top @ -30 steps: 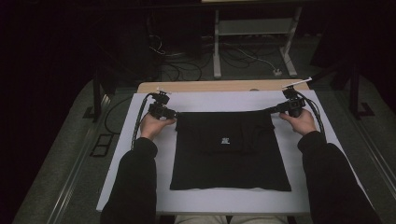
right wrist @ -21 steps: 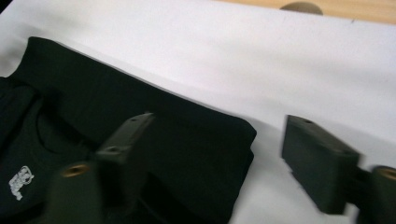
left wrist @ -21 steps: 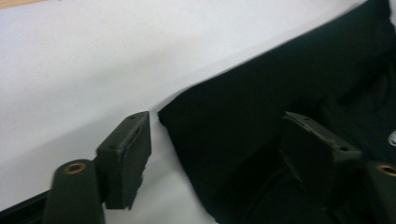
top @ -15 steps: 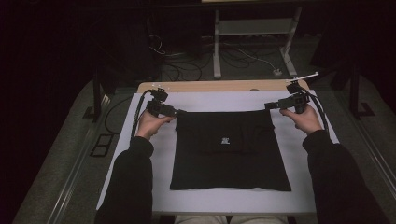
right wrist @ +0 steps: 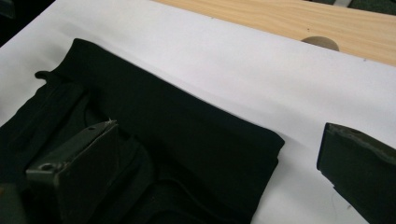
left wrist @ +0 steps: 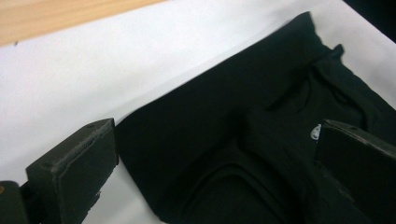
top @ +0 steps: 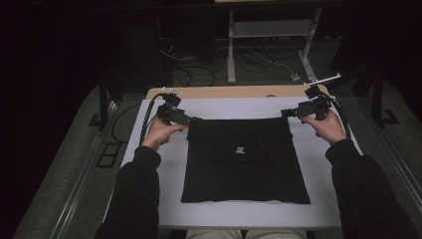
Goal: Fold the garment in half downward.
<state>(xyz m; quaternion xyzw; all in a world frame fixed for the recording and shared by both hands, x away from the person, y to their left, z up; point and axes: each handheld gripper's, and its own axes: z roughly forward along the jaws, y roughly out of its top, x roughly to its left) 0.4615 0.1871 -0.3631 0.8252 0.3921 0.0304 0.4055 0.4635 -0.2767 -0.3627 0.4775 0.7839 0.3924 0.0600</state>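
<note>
Folded black garment (top: pixel 245 159) lies flat on a white sheet (top: pixel 318 209). Left gripper (top: pixel 191 120) and right gripper (top: pixel 287 113) hover at its far corners, jaws just opened wide, gripping nothing.

A dim lab or recording workspace. A wooden counter (top: pixel 239 92) under a white sheet (top: pixel 149 149) stands on grey carpet (top: pixel 64 189). Beyond its far edge, loose cables (top: pixel 199 59) lie tangled (some trailing across the floor) around a white metal desk frame (top: pixel 268 30).
</note>
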